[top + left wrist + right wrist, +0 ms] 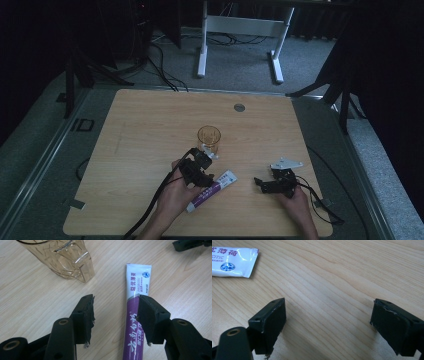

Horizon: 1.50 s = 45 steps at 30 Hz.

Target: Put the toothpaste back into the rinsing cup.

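**Left gripper view: centre the tube before you squeeze**

Left gripper view shows your left tongs (115, 315) open and empty, one jaw over the toothpaste tube (137, 287) lying flat on the table (30, 290) beside the glass (67, 260). Shift sideways until both jaws straddle it. Your right tongs (328, 320) rest wide open, empty.

The table (150, 130) is pale wood with a fine, straight grain and a matt, smooth face. The cup (62, 260) looks like clear amber plastic, faceted and shiny. The tube (136, 315) is glossy plastic, white at one end and purple along the body, catching the light. The left gripper (115, 312) and right gripper (328, 322) are matt black plastic, with pads rough and frayed at the edges.
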Motion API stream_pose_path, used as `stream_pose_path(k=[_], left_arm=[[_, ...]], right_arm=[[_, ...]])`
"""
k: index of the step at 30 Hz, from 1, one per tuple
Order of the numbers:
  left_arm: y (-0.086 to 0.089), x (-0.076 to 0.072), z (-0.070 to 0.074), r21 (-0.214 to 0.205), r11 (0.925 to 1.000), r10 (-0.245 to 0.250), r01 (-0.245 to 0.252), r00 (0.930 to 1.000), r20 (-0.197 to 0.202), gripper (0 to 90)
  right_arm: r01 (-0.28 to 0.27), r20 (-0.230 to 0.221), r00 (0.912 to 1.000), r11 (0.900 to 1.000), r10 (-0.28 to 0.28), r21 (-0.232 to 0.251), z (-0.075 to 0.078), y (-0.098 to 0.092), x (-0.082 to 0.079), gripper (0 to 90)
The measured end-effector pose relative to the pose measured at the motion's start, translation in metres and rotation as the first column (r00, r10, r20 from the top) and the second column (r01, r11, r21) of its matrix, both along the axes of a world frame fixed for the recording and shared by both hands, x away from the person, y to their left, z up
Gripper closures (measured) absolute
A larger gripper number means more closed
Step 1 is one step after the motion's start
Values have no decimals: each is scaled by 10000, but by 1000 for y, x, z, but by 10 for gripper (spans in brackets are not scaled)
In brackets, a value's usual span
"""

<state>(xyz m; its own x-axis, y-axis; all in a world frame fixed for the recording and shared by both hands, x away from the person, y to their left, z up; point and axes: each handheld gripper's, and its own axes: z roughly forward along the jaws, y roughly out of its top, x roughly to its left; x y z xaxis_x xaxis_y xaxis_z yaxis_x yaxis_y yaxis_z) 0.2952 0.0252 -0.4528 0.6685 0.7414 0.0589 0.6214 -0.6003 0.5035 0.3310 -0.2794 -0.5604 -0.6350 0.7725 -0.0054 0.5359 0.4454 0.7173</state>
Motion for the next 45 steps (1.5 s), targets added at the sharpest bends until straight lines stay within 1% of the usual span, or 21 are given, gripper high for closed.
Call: stream_pose_path(k=[11,22,31,35,41,45], left_arm=[[-4,1,-4,190,9998,-15,20,9997,-263,474],[-11,2,-10,499,9984,-231,258,9983,-544,474],[-16,4,-14,667,9970,-343,391,9968,-727,474],[-19,5,-17,831,9950,-480,558,9945,-936,476],[-22,5,-21,1015,9922,-615,731,9918,-1124,479],[-24,6,-24,1055,9914,-648,780,9903,-1229,483]], right_arm=[[13,-13,10000,10000,-13,17,0,0,0,126],[11,-6,10000,10000,-10,12,0,0,0,126],[10,-5,10000,10000,-10,13,0,0,0,126],[20,-5,10000,10000,-20,18,0,0,0,126],[9,-1,10000,10000,-9,11,0,0,0,126],[6,-2,10000,10000,-6,6,0,0,0,126]])
